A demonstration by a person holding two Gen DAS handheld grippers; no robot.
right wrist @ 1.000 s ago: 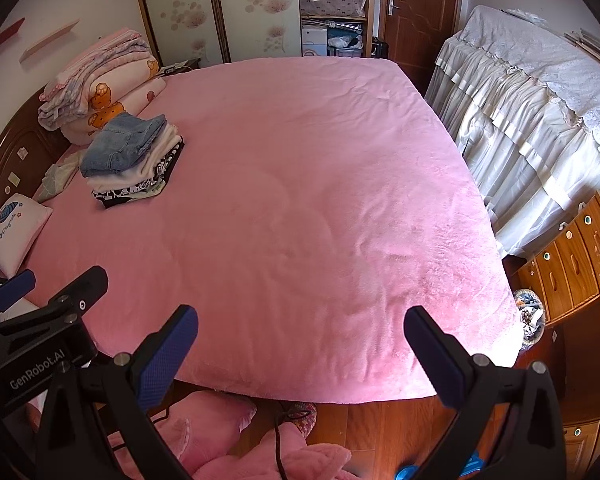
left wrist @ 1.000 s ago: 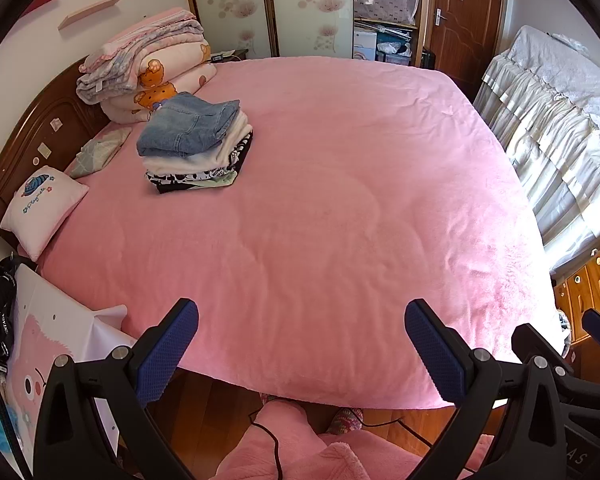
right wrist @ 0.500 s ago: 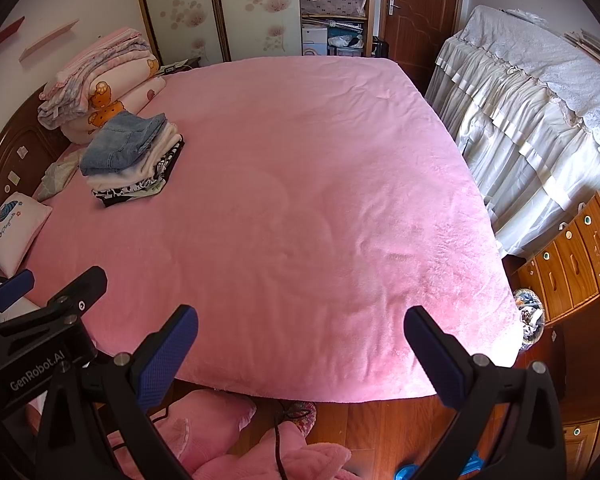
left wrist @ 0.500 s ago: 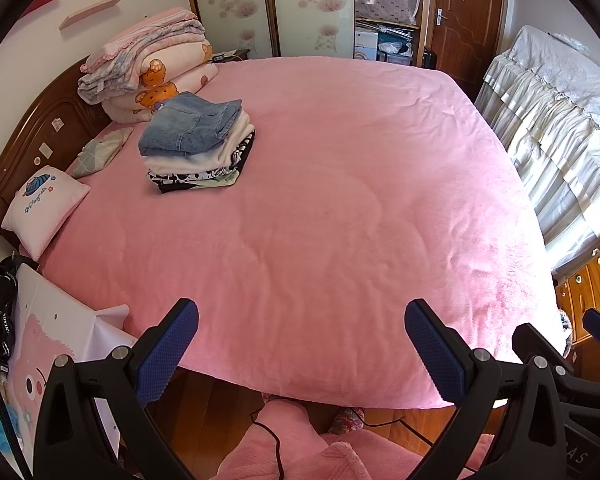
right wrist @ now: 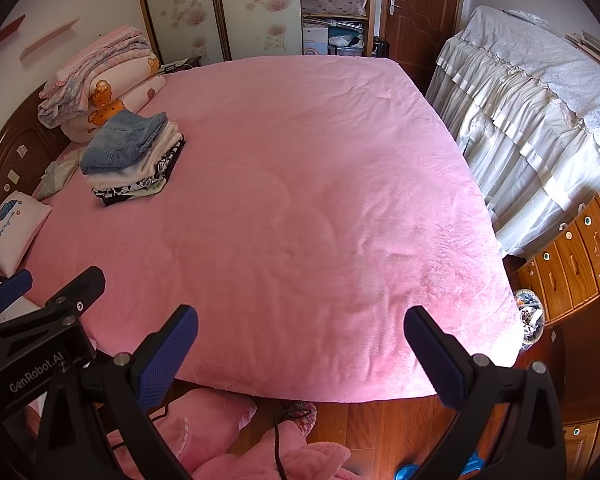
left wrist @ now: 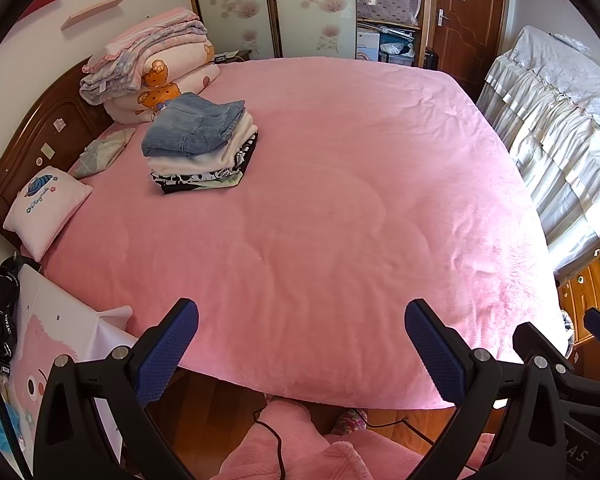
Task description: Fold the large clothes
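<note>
A stack of folded clothes, with blue denim on top, rests on the pink bed near the headboard at the left. My left gripper is open and empty above the bed's near edge. My right gripper is also open and empty, level with the same edge. The left gripper's body shows at the lower left of the right wrist view. Both are far from the stack. A person's pink-clad legs stand below on the wooden floor.
Folded quilts and small pillows lie by the dark headboard. White draped furniture stands right of the bed, wooden drawers nearer. Wardrobe doors and a brown door stand behind. A cartoon-print sheet hangs at lower left.
Both views have shifted very slightly; the stack sits a touch further right and lower in the left wrist view. Nothing on the bed has moved and both grippers stay open.
</note>
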